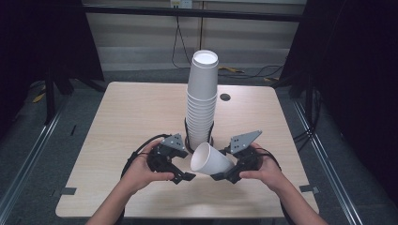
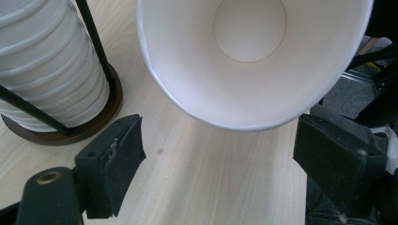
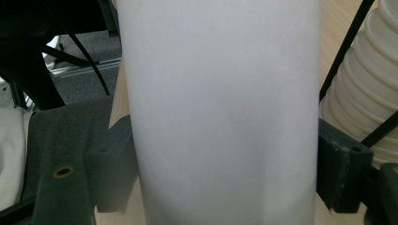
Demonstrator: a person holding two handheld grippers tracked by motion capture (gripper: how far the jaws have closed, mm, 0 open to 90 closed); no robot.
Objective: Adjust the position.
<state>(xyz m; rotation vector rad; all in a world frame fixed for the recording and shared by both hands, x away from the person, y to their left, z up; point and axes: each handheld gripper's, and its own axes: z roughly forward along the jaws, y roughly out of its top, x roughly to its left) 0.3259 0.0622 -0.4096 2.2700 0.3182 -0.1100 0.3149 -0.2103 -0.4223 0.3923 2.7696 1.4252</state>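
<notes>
the right gripper (image 1: 224, 176) pinches a paper cup (image 1: 210, 159) on its side (mouth toward the left gripper (image 1: 184, 177), whose jaws stand spread and empty). likely a handover; next, the left must close on the rim.

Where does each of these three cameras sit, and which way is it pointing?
High view: above the person's side, facing forward and down on the table; both hands show.
Left gripper view: on the left hand-held gripper, facing the loose cup; its open jaws show.
Right gripper view: on the right hand-held gripper, clamping that cup.
Both gripper views share the cup stack.
</notes>
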